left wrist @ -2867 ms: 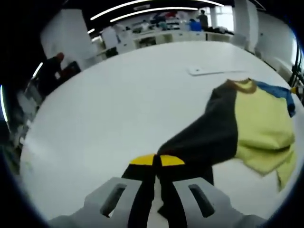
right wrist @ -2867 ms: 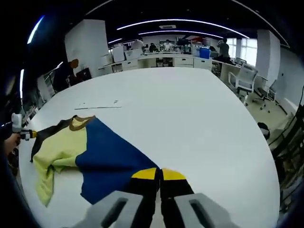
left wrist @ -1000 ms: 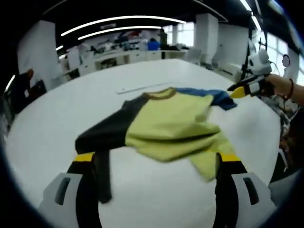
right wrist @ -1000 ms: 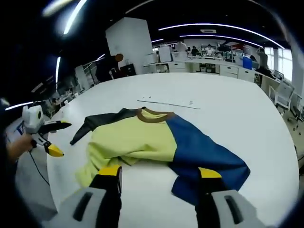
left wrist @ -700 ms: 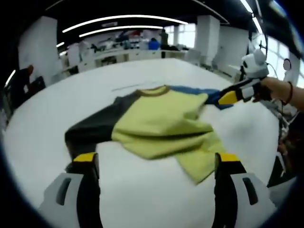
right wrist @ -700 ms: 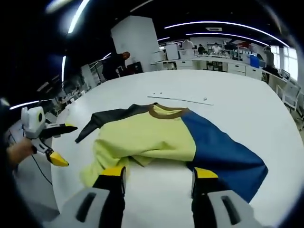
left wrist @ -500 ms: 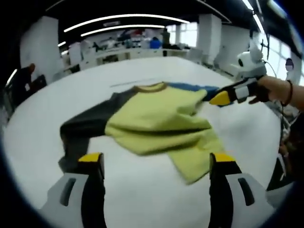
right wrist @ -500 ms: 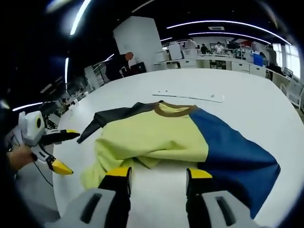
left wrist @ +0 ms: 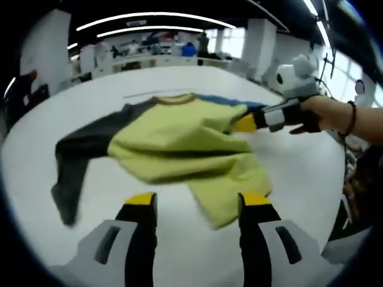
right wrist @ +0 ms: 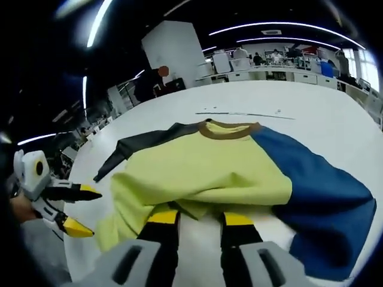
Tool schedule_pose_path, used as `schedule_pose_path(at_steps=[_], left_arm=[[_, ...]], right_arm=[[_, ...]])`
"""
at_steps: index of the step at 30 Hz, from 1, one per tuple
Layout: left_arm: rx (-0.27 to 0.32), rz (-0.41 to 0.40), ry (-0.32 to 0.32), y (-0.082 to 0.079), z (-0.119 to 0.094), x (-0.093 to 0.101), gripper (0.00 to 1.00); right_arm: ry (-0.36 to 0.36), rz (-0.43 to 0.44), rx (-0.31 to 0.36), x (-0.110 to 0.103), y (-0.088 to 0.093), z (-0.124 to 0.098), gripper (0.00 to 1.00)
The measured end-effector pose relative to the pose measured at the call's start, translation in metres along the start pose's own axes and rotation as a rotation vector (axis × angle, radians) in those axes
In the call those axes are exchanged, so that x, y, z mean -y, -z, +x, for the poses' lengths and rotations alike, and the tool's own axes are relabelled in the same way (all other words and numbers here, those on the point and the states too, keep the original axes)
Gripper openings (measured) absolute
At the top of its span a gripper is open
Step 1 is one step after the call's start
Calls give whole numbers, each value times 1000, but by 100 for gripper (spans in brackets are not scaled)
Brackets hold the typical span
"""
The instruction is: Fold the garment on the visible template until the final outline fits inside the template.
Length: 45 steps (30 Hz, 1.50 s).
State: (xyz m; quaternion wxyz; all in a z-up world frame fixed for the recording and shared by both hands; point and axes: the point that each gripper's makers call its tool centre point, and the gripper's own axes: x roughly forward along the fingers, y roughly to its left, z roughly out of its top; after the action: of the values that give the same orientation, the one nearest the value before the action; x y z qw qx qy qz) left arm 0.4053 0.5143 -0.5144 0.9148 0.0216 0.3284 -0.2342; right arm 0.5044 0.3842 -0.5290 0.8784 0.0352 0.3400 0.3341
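No fold is showing yet: the shirt (right wrist: 227,167) is lying rumpled on the worktop (left wrist: 299,173), both sleeves out, while the left tongs (left wrist: 194,200) and right tongs (right wrist: 200,216) are hovering spread at its hem, gripping nothing.

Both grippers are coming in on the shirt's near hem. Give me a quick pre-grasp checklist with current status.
1. Left gripper open: ok, jaws spread, nothing between them.
2. Right gripper open: ok, jaws apart at the yellow hem.
3. Shirt flat: not ok, the yellow front is bunched and folded over near the hem.
4. Sleeves visible: ok, black sleeve and blue sleeve both lie on the table.
5. Template outline visible: cannot tell, only a thin line beyond the collar.
6. Grippers apart from each other: ok.
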Motion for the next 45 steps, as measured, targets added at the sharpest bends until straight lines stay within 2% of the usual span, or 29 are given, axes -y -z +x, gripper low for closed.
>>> schedule_pose_path(at_steps=[3, 14, 20, 29, 31, 40, 45], left_arm=[[-10, -4, 1, 3, 1, 3, 38], [-48, -17, 35, 12, 6, 15, 20], [-94, 14, 15, 21, 7, 14, 6], [-80, 17, 9, 17, 5, 14, 0], [-60, 9, 8, 12, 0, 11, 0], [40, -17, -37, -19, -30, -20, 0], [60, 5, -71, -26, -49, -34, 0]], right_arm=[[4, 1, -1, -2, 1, 2, 18], [37, -18, 5, 2, 1, 4, 3], [36, -28, 17, -1, -2, 3, 0], [26, -41, 31, -4, -5, -12, 0], [26, -62, 33, -6, -7, -18, 0], [32, -129, 47, -10, -11, -42, 0], [41, -146, 59, -12, -15, -60, 0]])
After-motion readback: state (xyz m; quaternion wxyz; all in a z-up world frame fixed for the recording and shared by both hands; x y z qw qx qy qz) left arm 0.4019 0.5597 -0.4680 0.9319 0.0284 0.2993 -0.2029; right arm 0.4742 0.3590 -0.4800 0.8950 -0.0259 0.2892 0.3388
